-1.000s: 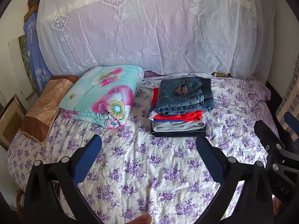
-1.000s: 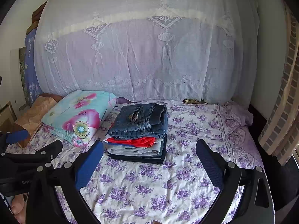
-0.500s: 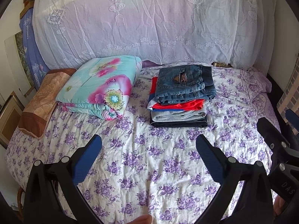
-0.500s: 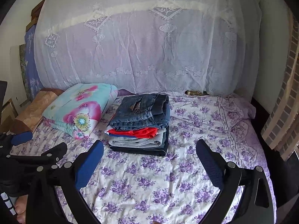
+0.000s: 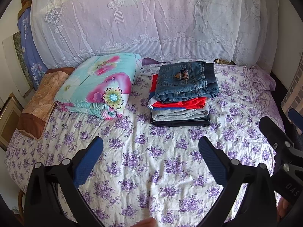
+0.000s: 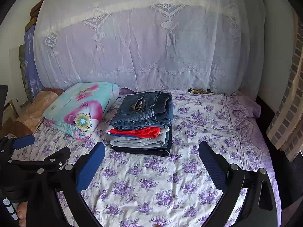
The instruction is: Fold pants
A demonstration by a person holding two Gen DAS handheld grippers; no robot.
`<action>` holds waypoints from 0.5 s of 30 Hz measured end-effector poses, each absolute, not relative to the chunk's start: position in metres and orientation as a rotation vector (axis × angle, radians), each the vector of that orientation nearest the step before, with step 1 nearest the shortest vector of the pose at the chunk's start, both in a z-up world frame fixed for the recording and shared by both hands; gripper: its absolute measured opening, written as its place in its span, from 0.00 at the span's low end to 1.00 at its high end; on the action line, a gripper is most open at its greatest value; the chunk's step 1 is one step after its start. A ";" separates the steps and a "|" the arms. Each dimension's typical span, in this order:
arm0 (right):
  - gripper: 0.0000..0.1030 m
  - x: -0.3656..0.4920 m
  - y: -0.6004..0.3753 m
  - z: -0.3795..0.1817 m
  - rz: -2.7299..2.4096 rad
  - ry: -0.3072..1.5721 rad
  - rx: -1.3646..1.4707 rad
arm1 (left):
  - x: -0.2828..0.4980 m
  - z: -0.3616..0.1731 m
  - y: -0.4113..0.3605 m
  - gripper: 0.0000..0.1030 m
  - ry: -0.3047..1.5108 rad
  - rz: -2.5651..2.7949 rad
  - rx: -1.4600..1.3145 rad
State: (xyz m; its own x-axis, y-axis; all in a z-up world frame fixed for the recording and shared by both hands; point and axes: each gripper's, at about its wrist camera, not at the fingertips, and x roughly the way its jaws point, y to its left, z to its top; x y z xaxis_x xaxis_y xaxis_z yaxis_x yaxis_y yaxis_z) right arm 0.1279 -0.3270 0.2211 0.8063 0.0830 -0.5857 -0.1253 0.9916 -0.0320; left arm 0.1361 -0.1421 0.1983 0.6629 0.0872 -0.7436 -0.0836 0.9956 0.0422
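Left gripper [image 5: 150,147]: jaws spread wide with nothing between them, held above the floral bedsheet [image 5: 151,162] in the lower part of the left wrist view.
Right gripper [image 6: 151,151]: jaws likewise apart and empty, seen low in the right wrist view; its black frame also shows at the right edge of the left wrist view.
Pants: folded denim jeans [image 5: 186,81] are seen at centre frame, topping a stack of folded clothes [image 5: 180,111] made up of a red garment, a grey one and a dark one at the bottom.
Task stage: the jeans are judged already folded and stacked; no unfolded pants are visible on the sheet.
Neighbours: a folded floral quilt [image 5: 98,87] lies just left of the stack, and a brown pillow [image 5: 39,102] sits at the left edge.
Risk, stack: the jeans overhang the red layer slightly; if the stack were nudged by a fingertip, the top layers could be slid off or unfolded.
Risk, sheet: the wrinkled sheet could be snagged by an open jaw and dragged, tipping the stack.
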 end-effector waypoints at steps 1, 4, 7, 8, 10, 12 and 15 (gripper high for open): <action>0.97 0.128 -0.327 0.221 0.111 0.623 -0.070 | 0.137 0.198 -0.142 0.95 0.841 0.096 0.004; 0.97 0.128 -0.327 0.221 0.111 0.624 -0.071 | 0.138 0.197 -0.142 0.95 0.843 0.095 0.002; 0.97 0.128 -0.327 0.221 0.110 0.625 -0.072 | 0.138 0.197 -0.142 0.95 0.843 0.095 0.003; 0.97 0.128 -0.327 0.221 0.110 0.624 -0.071 | 0.137 0.197 -0.142 0.95 0.843 0.095 0.003; 0.97 0.129 -0.327 0.221 0.111 0.625 -0.070 | 0.138 0.197 -0.142 0.95 0.844 0.095 0.003; 0.97 0.128 -0.326 0.221 0.110 0.624 -0.072 | 0.137 0.198 -0.142 0.95 0.842 0.096 0.002; 0.97 0.130 -0.328 0.221 0.112 0.622 -0.073 | 0.138 0.197 -0.143 0.95 0.843 0.094 0.001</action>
State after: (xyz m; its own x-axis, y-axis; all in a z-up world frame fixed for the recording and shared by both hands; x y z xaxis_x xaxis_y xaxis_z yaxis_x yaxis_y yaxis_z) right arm 0.1296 -0.3276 0.2212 0.8068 0.0823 -0.5850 -0.1263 0.9914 -0.0346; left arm 0.1379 -0.1428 0.1970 0.6614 0.0840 -0.7453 -0.0829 0.9958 0.0387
